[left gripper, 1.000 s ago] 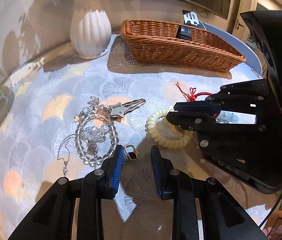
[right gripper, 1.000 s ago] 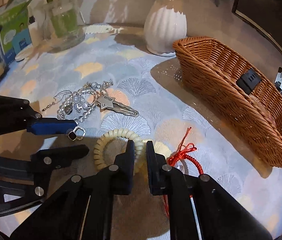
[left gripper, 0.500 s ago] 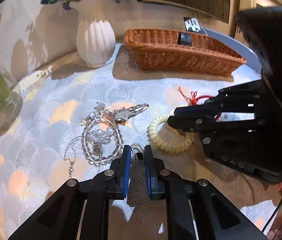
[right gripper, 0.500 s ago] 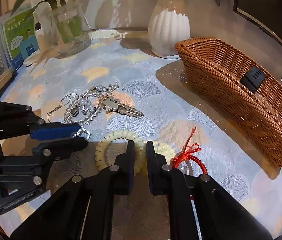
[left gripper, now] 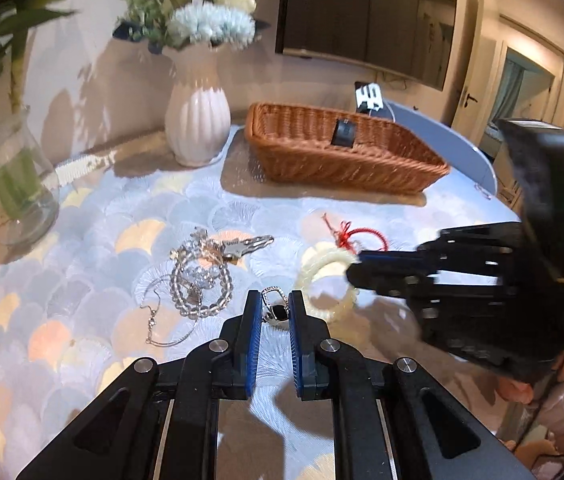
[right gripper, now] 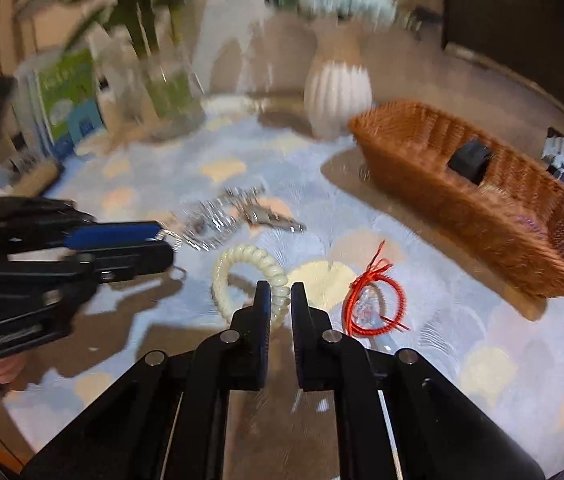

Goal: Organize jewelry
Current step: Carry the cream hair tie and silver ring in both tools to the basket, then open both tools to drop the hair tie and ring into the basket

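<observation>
My left gripper (left gripper: pixel 275 306) is shut on a small silver ring with a black stone (left gripper: pixel 275 309) and holds it above the table. My right gripper (right gripper: pixel 281 296) is shut on a cream beaded bracelet (right gripper: pixel 242 276), lifted off the cloth; the bracelet also shows in the left wrist view (left gripper: pixel 328 276). On the patterned tablecloth (left gripper: pixel 122 208) lie a clear crystal bracelet (left gripper: pixel 200 284), a thin silver chain (left gripper: pixel 158 320), a silver key (left gripper: pixel 248 244) and a red cord bracelet (right gripper: pixel 374 304). A wicker basket (left gripper: pixel 346 160) stands at the back with a small black box (left gripper: pixel 344 132) inside.
A white ribbed vase (left gripper: pixel 198 128) with flowers stands left of the basket. A glass vase (left gripper: pixel 14 184) with green stems is at the far left. Booklets (right gripper: pixel 70 100) lean at the table's left edge in the right wrist view.
My left gripper closed on the ring and lifted it. My right gripper rose with the cream bracelet. Both cameras now sit higher above the table.
</observation>
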{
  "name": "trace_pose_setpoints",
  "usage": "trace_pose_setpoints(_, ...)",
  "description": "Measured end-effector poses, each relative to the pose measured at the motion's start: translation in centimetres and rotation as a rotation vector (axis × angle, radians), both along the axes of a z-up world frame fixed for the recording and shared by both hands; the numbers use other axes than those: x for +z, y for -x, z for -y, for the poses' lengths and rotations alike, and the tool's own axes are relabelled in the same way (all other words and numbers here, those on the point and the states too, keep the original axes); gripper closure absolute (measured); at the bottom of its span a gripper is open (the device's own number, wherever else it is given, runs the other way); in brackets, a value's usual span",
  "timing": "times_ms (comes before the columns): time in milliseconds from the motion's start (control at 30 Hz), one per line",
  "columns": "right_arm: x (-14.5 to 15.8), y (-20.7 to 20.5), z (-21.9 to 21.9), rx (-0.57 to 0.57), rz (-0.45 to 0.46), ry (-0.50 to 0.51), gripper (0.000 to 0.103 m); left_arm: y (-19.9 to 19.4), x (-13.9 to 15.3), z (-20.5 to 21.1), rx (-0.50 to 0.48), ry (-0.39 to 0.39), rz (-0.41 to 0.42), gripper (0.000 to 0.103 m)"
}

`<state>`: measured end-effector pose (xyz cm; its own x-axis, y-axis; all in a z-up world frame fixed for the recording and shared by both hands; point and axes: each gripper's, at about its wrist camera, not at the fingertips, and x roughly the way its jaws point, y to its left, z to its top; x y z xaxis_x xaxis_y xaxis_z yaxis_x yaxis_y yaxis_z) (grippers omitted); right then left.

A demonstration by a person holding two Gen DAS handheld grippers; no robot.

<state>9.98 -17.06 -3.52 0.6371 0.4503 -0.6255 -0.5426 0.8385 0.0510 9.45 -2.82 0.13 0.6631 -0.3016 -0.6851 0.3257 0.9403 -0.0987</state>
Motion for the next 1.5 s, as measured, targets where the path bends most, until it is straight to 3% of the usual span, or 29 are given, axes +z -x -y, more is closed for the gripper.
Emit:
trace_pose_setpoints(400, 5.8, 2.1, 9.1, -0.173, 0.109, -0.153, 0.092, -1.3, 4.5, 3.5, -0.055, -0.005, 0.073, 0.09)
trace_pose_setpoints(567, 8.2, 0.1, 13.0, -0.248, 0.157, -0.157, 0.092, -4.3, 7.1, 6.1, -0.095, 0.016, 0.098, 0.09)
trace_pose_setpoints(767, 9.5, -4.1, 16.8, -0.313, 0.166, -0.171, 0.092, -10.7, 9.0, 8.8, -0.114, 0.042, 0.108, 0.09)
trace_pose_setpoints(967, 8.6, -10.0, 18.7, -0.366, 0.128, -0.126, 0.092, -18.8, 7.2, 10.1, -0.078, 0.089, 0.022, 0.09)
trace_pose_setpoints(1100, 7.0, -14.4, 19.2, -0.388, 0.069, -0.083, 0.092, -22.3, 4.9, 10.9, -0.024, 0.063, -0.038, 0.09)
trace_pose_setpoints(1367, 2.9, -20.0, 18.7, -0.444, -0.133, -0.024, 0.092, -25.6, 0.6, 11.9, 0.002, 0.091, -0.183, 0.09)
trace_pose_setpoints(1500, 2.0, -20.6, 18.9, -0.458, -0.154, -0.03, 0.092, -26.5, -0.2, 12.1, 0.005, 0.114, -0.209, 0.09)
